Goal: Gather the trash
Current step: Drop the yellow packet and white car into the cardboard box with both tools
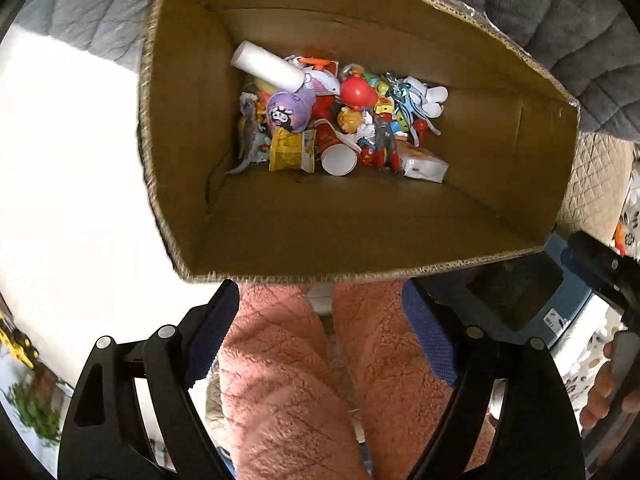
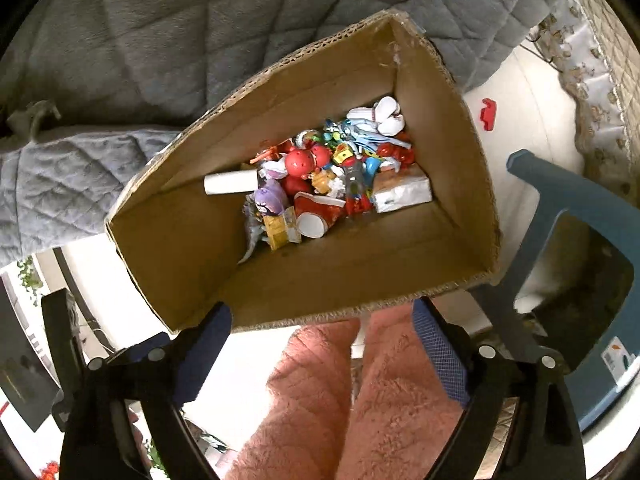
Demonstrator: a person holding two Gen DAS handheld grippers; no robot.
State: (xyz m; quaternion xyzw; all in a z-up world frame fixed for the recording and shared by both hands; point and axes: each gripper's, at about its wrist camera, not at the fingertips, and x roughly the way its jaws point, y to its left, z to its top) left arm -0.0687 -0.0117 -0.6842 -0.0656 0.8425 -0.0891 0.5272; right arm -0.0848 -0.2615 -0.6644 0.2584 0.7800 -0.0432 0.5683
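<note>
A: Fingers?
B: Left gripper (image 1: 320, 316) fingers spread wide, nothing between them. Right gripper (image 2: 322, 334) the same, wide and empty. No earlier frame to compare.
A: Reference point?
B: Cardboard box (image 1: 360, 236), open top, on the pale floor (image 1: 72, 184). Both grippers hang just outside its near rim, pointing steeply down over pink fleece legs (image 1: 288, 392).
A: Trash?
B: All inside the box, piled on its bottom toward the far wall. White roll (image 1: 269, 66) at the far left of the pile, red paper cup (image 1: 338, 156) and yellow wrapper (image 1: 290, 150) nearest the rim, tissue pack (image 1: 425, 166) to the right, small toys mixed in.
A: Around the box?
B: Grey quilted blanket (image 2: 132, 36) behind it, blue plastic stool (image 2: 580, 240) on its right.
</note>
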